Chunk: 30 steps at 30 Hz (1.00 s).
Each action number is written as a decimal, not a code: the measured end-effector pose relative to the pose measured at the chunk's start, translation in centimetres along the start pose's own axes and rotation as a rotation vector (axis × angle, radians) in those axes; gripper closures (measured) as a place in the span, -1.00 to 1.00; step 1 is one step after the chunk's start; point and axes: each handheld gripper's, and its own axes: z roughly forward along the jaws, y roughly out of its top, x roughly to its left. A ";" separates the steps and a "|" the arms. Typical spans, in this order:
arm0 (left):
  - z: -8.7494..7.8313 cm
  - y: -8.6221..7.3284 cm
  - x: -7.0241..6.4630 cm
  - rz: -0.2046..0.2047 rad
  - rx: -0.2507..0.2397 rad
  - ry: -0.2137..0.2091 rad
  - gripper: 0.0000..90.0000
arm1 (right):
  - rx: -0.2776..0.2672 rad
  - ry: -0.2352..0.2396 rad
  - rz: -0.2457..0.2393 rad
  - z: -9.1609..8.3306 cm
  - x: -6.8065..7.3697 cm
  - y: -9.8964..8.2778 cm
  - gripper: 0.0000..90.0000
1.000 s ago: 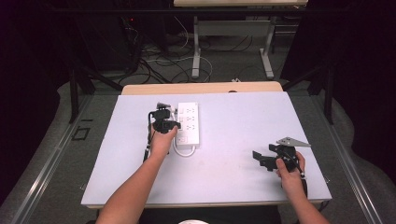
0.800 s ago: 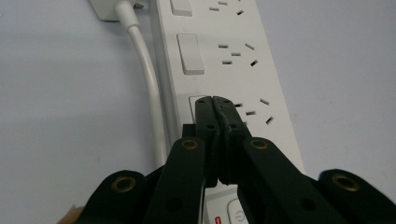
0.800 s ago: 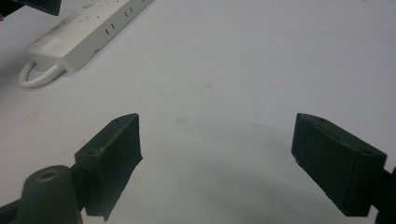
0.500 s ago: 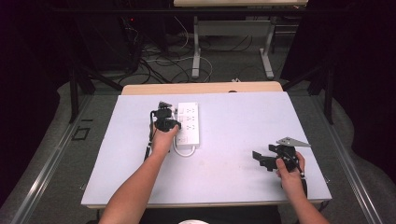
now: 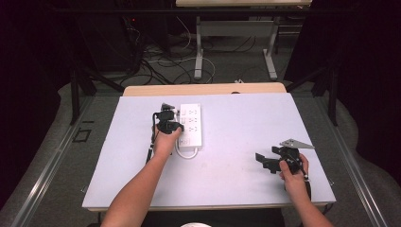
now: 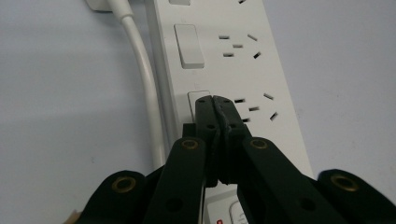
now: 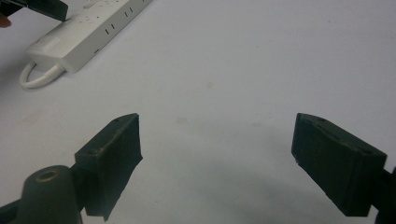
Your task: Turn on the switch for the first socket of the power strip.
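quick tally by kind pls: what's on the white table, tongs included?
Power strip, white, with its white cord: 1
Hand-held tongs: 2, the left tongs shut with tips on a rocker switch of the strip, the right tongs open over bare tabletop
Total: 3
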 end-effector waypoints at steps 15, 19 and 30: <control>0.2 -0.3 -0.2 0.017 -0.006 0.021 1.00 | 0.001 0.000 0.004 0.0 0.0 0.0 -0.67; 0.2 -0.3 -0.2 0.019 -0.007 0.022 1.00 | 0.000 0.002 0.005 0.0 0.0 0.0 -0.67; 0.2 -0.4 -0.1 0.016 -0.014 0.011 1.00 | 0.000 0.003 0.005 0.0 0.0 0.0 -0.67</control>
